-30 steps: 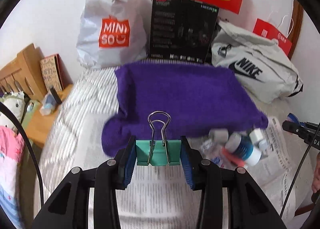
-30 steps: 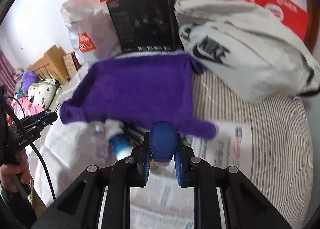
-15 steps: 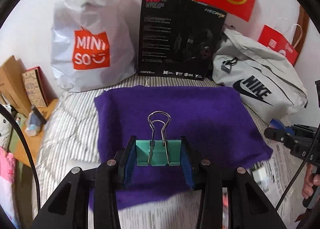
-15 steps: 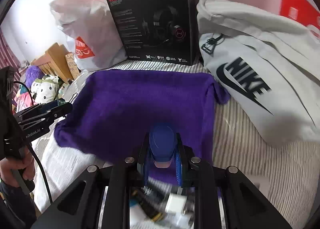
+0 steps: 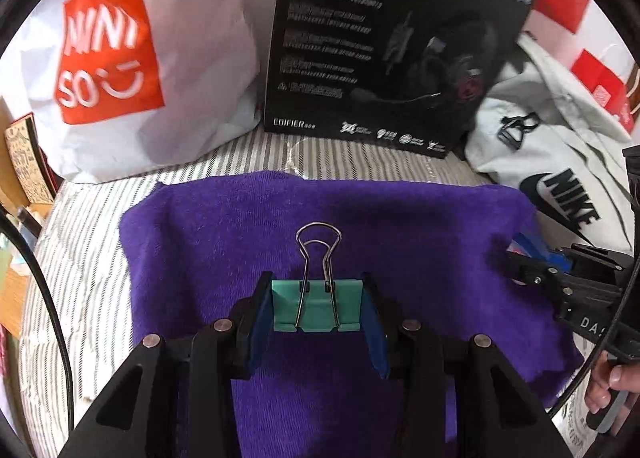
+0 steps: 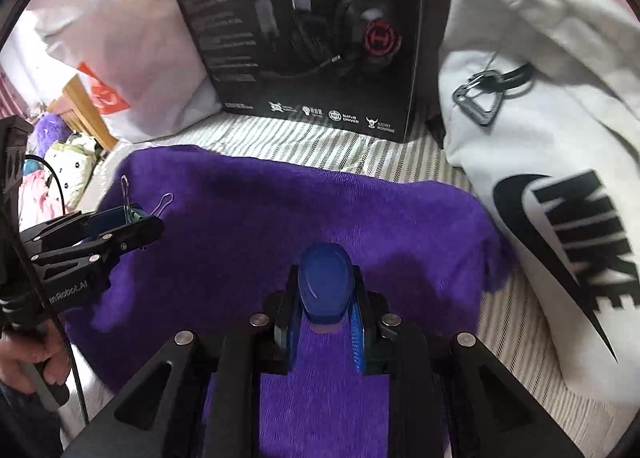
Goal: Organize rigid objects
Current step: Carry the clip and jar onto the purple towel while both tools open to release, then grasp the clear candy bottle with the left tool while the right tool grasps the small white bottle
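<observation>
My left gripper (image 5: 318, 312) is shut on a teal binder clip (image 5: 318, 308) whose wire handles point forward, held over a purple towel (image 5: 248, 234) spread on the striped bed. My right gripper (image 6: 325, 308) is shut on a blue oval-capped object (image 6: 325, 284), also above the purple towel (image 6: 280, 214). In the right wrist view the left gripper (image 6: 132, 220) shows at the left with the clip's handles (image 6: 127, 202) sticking up. The right gripper (image 5: 528, 258) enters the left wrist view from the right edge.
A black headset box (image 5: 392, 42) stands behind the towel, with a white Miniso bag (image 5: 120, 58) to its left and a white Nike bag (image 6: 552, 162) to its right. A hand (image 5: 612, 382) grips the right handle. Wooden furniture (image 6: 84, 110) lies off the bed's left side.
Both grippers have moved forward over the purple towel, leaving the newspaper and the small bottles behind and out of sight. The box and bags now loom closer. Each grip is unchanged.
</observation>
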The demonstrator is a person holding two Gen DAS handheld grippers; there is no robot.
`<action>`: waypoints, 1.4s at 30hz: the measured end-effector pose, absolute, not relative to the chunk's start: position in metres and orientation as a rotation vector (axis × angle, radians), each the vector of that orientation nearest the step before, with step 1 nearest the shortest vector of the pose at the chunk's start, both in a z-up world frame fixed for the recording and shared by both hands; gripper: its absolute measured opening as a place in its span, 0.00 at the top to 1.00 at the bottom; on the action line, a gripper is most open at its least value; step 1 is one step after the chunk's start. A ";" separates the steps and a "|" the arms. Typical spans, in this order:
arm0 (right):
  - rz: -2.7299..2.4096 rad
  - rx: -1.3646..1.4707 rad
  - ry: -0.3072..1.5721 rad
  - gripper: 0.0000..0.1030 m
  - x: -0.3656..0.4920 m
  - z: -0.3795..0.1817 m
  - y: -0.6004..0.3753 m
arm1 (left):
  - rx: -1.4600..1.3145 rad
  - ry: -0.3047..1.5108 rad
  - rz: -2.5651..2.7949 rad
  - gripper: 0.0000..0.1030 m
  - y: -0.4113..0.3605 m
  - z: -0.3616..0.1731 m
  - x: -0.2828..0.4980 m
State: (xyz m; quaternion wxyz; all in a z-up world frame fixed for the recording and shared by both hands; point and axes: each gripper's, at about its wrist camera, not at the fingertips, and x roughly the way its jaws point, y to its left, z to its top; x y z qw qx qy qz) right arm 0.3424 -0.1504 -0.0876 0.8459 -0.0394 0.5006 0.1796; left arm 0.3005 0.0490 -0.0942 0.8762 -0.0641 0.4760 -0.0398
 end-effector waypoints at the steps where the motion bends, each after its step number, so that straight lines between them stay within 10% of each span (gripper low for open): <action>1: 0.370 -0.083 1.061 0.80 0.346 -0.090 -0.149 | -0.124 1.001 -0.079 0.62 0.048 -0.096 0.303; 13: 0.360 -0.103 1.095 0.78 0.354 -0.108 -0.142 | -0.071 1.061 -0.078 0.62 0.039 -0.110 0.322; 19: 0.394 -0.087 1.131 0.44 0.346 -0.108 -0.143 | -0.013 1.089 -0.095 0.43 0.029 -0.112 0.321; 42: 0.248 0.049 1.022 0.34 0.126 -0.027 -0.229 | -0.091 1.058 -0.113 0.37 0.003 -0.062 0.136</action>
